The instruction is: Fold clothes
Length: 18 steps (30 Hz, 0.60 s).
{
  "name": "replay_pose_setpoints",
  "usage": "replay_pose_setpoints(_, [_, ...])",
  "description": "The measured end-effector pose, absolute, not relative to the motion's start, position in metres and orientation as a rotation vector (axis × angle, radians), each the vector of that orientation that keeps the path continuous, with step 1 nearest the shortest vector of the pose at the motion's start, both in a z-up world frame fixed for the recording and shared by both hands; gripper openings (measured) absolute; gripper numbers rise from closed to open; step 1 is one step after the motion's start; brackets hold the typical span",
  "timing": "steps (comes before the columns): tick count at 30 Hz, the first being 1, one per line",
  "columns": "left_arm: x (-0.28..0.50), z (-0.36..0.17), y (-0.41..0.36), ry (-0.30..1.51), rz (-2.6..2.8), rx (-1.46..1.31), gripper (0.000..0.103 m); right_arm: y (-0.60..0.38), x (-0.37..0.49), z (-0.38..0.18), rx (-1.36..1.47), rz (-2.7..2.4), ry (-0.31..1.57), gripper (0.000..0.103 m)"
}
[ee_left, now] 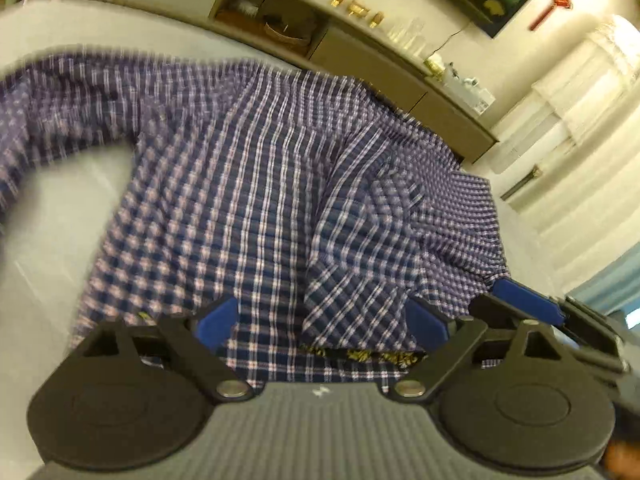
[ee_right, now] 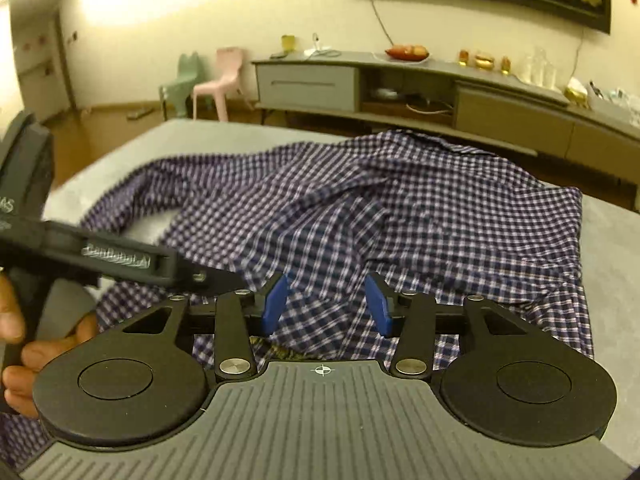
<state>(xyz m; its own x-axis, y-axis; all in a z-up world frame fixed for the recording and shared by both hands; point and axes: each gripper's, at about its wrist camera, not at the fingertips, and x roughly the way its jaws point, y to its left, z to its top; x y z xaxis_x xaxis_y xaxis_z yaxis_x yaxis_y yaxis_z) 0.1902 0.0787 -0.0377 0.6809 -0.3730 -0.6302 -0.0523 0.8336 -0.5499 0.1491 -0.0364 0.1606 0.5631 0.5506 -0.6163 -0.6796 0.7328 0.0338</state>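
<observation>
the checked shirt [ee_right: 360,208] lies spread out on the grey table [ee_right: 624,280], so it can be folded flat. one sleeve [ee_left: 60,96] reaches out to the side, and the other side is already flipped over the middle. the left gripper [ee_left: 324,320] is wide apart over the bottom hem, holding nothing. the right gripper [ee_right: 326,304] is apart too, close beside it, maybe to pinch the hem next.
</observation>
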Motion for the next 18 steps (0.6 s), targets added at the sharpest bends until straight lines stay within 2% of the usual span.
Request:
replay_pose_setpoints(1, [0.193, -0.042, 0.078, 0.818, -0.199, -0.578, 0.067, -0.033, 0.146, 0.157, -0.235, 0.73, 0.641, 0.05])
replay_pose_setpoints(2, [0.195, -0.046, 0.077, 0.824, -0.207, -0.586, 0.03, -0.033, 0.143, 0.155, -0.26, 0.731, 0.631, 0.054])
replay_pose_setpoints(3, [0.198, -0.05, 0.076, 0.83, -0.215, -0.593, 0.011, -0.031, 0.137, 0.154, -0.305, 0.735, 0.603, 0.061])
replay_pose_setpoints(4, [0.2, -0.054, 0.075, 0.837, -0.223, -0.601, 0.005, -0.03, 0.131, 0.153, -0.352, 0.739, 0.573, 0.069])
replay_pose_setpoints(7, [0.199, -0.046, 0.083, 0.796, -0.285, -0.671, 0.004, -0.02, 0.106, 0.152, -0.516, 0.77, 0.46, 0.088])
replay_pose_setpoints(11, [0.197, -0.032, 0.092, 0.751, -0.354, -0.792, 0.004, 0.017, 0.077, 0.137, -0.798, 0.759, 0.306, 0.089])
replay_pose_setpoints(12, [0.196, -0.03, 0.095, 0.745, -0.37, -0.821, 0.004, 0.026, 0.077, 0.131, -0.85, 0.721, 0.278, 0.084])
replay_pose_setpoints(14, [0.196, -0.028, 0.103, 0.737, -0.39, -0.865, 0.006, 0.04, 0.082, 0.122, -0.921, 0.662, 0.243, 0.044])
replay_pose_setpoints(15, [0.196, -0.026, 0.108, 0.731, -0.387, -0.875, 0.007, 0.043, 0.089, 0.125, -0.913, 0.64, 0.262, 0.014])
replay_pose_setpoints(16, [0.195, -0.024, 0.116, 0.718, -0.361, -0.89, 0.018, 0.043, 0.095, 0.131, -0.879, 0.637, 0.277, 0.004])
replay_pose_setpoints(17, [0.193, -0.021, 0.125, 0.701, -0.322, -0.906, 0.034, 0.039, 0.103, 0.146, -0.799, 0.657, 0.314, 0.004])
replay_pose_setpoints(18, [0.191, -0.017, 0.137, 0.673, -0.283, -0.921, 0.042, 0.033, 0.114, 0.164, -0.688, 0.683, 0.38, 0.004])
